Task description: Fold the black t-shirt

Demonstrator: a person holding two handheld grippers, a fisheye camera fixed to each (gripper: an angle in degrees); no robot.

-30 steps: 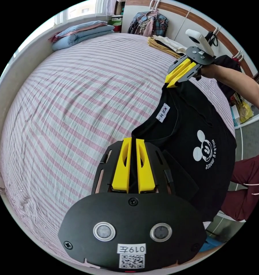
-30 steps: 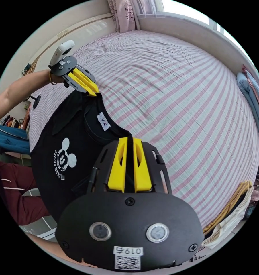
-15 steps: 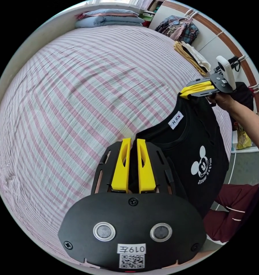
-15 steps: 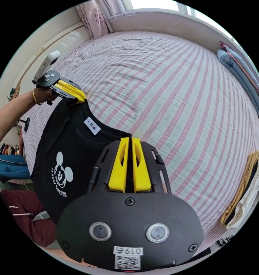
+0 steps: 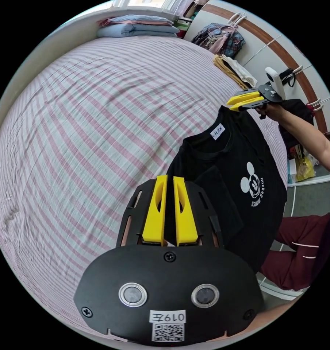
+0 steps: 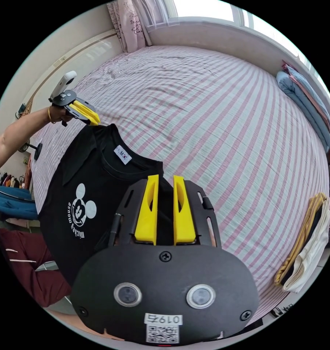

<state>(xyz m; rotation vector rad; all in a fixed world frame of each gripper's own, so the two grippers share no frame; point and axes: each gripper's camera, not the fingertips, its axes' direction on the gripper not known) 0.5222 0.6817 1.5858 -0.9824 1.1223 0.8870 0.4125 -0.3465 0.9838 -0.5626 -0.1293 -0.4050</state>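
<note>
The black t-shirt (image 5: pixel 245 156) (image 6: pixel 99 175) with a white mouse print is spread front up at the near side of the striped bed (image 5: pixel 99 109) (image 6: pixel 227 127), and its hem hangs over the bed's edge. My left gripper (image 5: pixel 169 178) is shut on one shoulder, with black cloth between its yellow jaws. In the right gripper view, the left gripper (image 6: pixel 93 120) is at the shirt's far shoulder. My right gripper (image 6: pixel 165 177) has its jaws parted at the other shoulder, with cloth lying in the gap. In the left gripper view, the right gripper (image 5: pixel 232 104) also has a gap between its jaws.
Folded clothes (image 5: pixel 234 69) (image 6: pixel 303 248) are stacked at one edge of the bed. Blue folded bedding (image 5: pixel 135 27) (image 6: pixel 307 98) lies along the window side. The person's maroon trousers (image 5: pixel 300 251) (image 6: pixel 26 269) are beside the bed. Clothes (image 5: pixel 219 36) hang on the wardrobe.
The shirt has been drawn wider between the two grippers and laid flatter on the bed. My right gripper's jaws have parted. The left stays shut.
</note>
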